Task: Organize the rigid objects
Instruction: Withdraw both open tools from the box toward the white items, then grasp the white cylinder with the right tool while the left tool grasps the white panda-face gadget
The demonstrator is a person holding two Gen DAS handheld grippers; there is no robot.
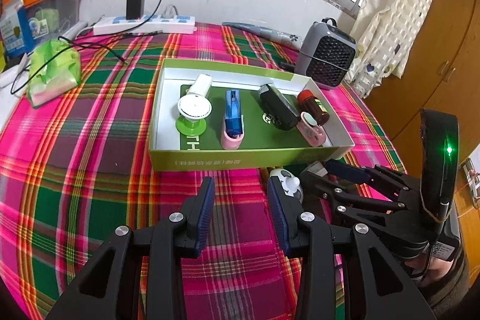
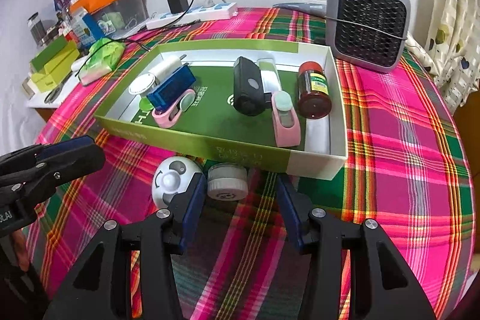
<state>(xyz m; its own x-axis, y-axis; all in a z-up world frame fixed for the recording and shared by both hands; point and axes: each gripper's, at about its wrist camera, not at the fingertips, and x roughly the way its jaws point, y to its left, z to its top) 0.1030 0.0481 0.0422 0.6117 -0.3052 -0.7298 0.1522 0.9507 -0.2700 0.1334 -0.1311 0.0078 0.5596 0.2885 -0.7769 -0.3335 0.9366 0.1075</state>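
Your right gripper [image 2: 240, 200] hangs with jaws apart, nothing clamped; a small white-capped jar [image 2: 227, 182] lies between the fingertips, just in front of the green box [image 2: 192, 144]. A white ball-shaped gadget [image 2: 174, 179] sits beside the jar. Your left gripper [image 1: 241, 194] gapes over bare plaid cloth [image 1: 90, 170], also before the box. Inside the box: a red-capped bottle [image 2: 313, 89] and a black device [image 2: 249, 86].

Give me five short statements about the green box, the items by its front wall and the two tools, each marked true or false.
1. The red-capped brown bottle lies inside the shallow green cardboard box. True.
2. The round white panda-face gadget sits in the box. False: it rests on the plaid tablecloth outside.
3. The right tool is open. True.
4. The left tool grips a blue stapler. False: it is empty.
5. The small white screw-cap jar stands outside the box. True.
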